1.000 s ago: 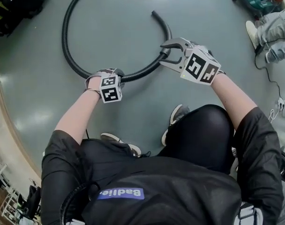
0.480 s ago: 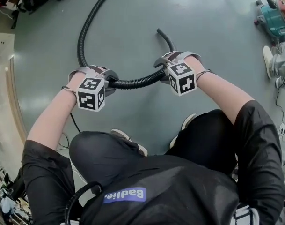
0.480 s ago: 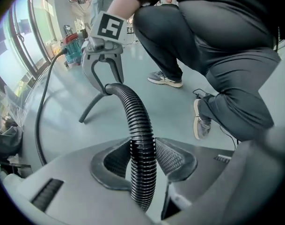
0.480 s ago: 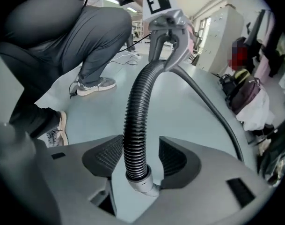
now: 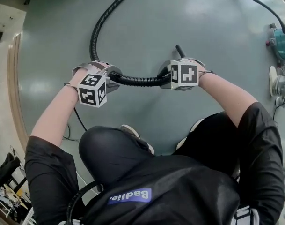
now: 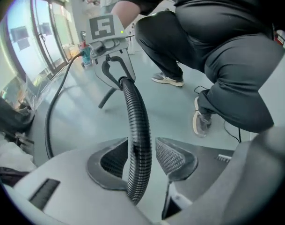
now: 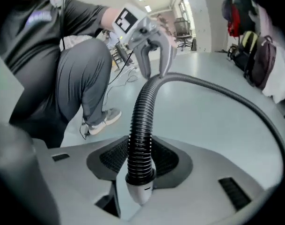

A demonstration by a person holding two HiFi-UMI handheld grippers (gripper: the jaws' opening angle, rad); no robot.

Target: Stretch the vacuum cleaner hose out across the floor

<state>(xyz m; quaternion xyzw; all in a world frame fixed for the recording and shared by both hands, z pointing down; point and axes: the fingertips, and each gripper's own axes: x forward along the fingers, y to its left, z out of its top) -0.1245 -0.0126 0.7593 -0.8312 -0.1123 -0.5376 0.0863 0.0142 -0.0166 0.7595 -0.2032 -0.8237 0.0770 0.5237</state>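
Note:
A black ribbed vacuum hose (image 5: 137, 81) arcs down from the top of the head view, runs level between my two grippers, and its free end (image 5: 179, 50) pokes out beyond the right one. My left gripper (image 5: 112, 74) is shut on the hose (image 6: 137, 139), which runs up between its pads. My right gripper (image 5: 164, 78) has just been closing and now presses its pads on the hose (image 7: 142, 125) just above the grey end cuff (image 7: 141, 193). Each gripper view shows the other gripper holding the far end of this stretch.
A teal vacuum cleaner (image 5: 280, 41) stands at the right edge with a thin black cable (image 5: 254, 3) leading away. Another person's shoes (image 5: 275, 78) are beside it. My own shoes (image 5: 133, 132) are below the grippers. Bags (image 7: 254, 55) lie along the wall.
The right gripper stood open round the hose's bend and is now closed on it. The stretch between the grippers has straightened. Both hands have shifted across the floor with the hose.

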